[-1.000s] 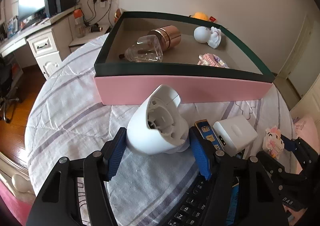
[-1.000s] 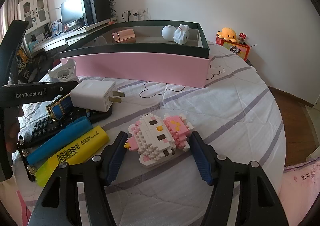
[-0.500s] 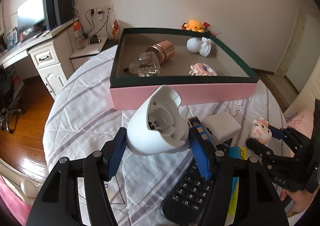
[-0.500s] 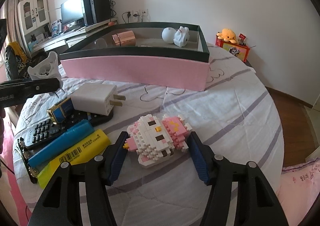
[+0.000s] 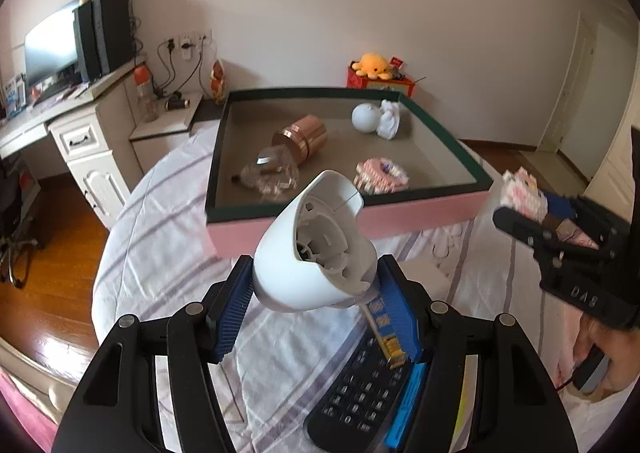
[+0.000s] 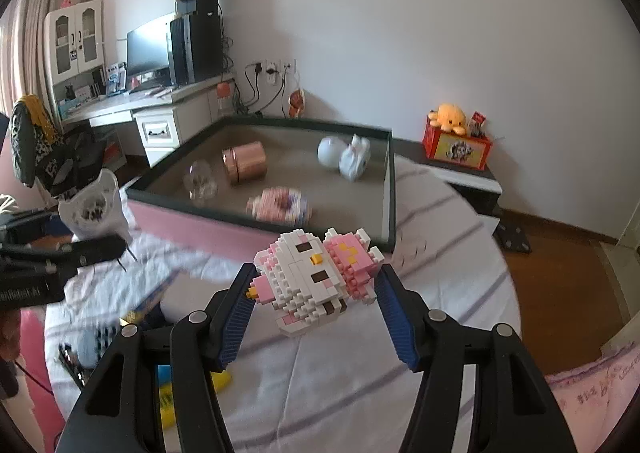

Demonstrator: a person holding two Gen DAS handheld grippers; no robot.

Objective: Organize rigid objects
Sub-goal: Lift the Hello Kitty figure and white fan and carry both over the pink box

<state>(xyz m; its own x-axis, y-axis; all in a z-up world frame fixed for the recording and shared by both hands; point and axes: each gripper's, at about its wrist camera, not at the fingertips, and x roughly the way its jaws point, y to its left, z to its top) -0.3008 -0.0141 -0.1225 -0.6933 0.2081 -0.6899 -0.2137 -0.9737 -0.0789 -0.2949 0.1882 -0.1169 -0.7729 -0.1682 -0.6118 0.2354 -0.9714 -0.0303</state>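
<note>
My left gripper (image 5: 314, 293) is shut on a white dome-shaped plastic shell (image 5: 312, 253) and holds it in the air in front of the pink box (image 5: 420, 213). My right gripper (image 6: 314, 293) is shut on a pink and white brick cat figure (image 6: 316, 279), lifted above the bed; it also shows in the left wrist view (image 5: 524, 195). The box has a dark green rim and holds a copper jar (image 5: 306, 137), a clear glass piece (image 5: 272, 173), a white figurine (image 5: 378, 119) and a pink brick figure (image 5: 380, 175).
On the striped bedcover (image 5: 160, 221) lie a black remote (image 5: 360, 393), a blue bar (image 5: 406, 401), a yellow bar (image 6: 168, 405) and a white charger (image 5: 424, 277). A desk with a monitor (image 6: 150, 45) stands at the left. A red box with an orange plush (image 6: 456, 137) stands behind.
Both grippers have risen with their loads. The brick cat figure has left the bedcover. The box interior now shows from higher up.
</note>
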